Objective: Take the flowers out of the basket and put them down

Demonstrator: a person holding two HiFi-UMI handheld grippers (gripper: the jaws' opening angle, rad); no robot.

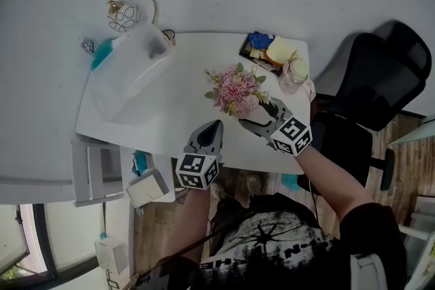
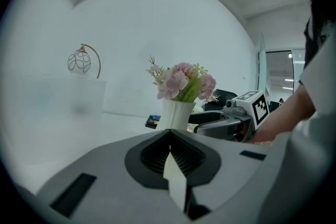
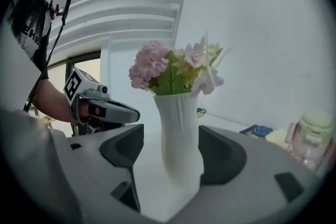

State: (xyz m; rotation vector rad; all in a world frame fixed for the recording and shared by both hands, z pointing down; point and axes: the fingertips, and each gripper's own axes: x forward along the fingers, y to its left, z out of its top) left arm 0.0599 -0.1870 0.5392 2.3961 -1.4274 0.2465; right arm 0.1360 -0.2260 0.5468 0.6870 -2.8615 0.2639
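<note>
Pink and white flowers (image 1: 236, 90) stand upright in a white ribbed vase (image 3: 178, 134) near the middle of the white table (image 1: 177, 112). My right gripper (image 1: 257, 113) is open around the vase's lower body. In the right gripper view the right pad lies against the vase and a small gap shows at the left pad. My left gripper (image 1: 217, 124) is shut, just left of the vase and short of it, pointing at it. A pale sliver shows between its closed jaws. The left gripper view shows the flowers (image 2: 182, 81) and the vase (image 2: 176, 115) straight ahead.
A translucent white bin (image 1: 129, 71) lies at the table's left end, with a gold wire ornament (image 1: 124, 13) behind it. At the far right corner are a tray of blue and yellow items (image 1: 268, 47) and a green-lidded jar (image 1: 296, 75). A black chair (image 1: 380, 85) stands to the right.
</note>
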